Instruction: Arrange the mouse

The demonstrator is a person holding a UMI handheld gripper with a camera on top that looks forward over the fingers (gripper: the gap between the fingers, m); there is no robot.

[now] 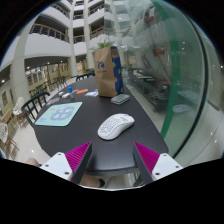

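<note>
A white computer mouse (115, 126) lies on the dark table (85, 120), just ahead of my fingers and slightly right of their midline. A teal mouse mat (60, 114) with a pale pattern lies to the mouse's left, farther along the table. My gripper (113, 158) is open and empty. Its two magenta pads (78, 155) stand wide apart, with bare table between them. The mouse is beyond the fingertips, not between them.
A brown paper bag (105, 72) stands at the table's far end, with a blue item beside it. A small grey flat object (120, 99) lies beyond the mouse. Chairs (36, 103) line the table's left side. A glass wall (185, 80) runs along the right.
</note>
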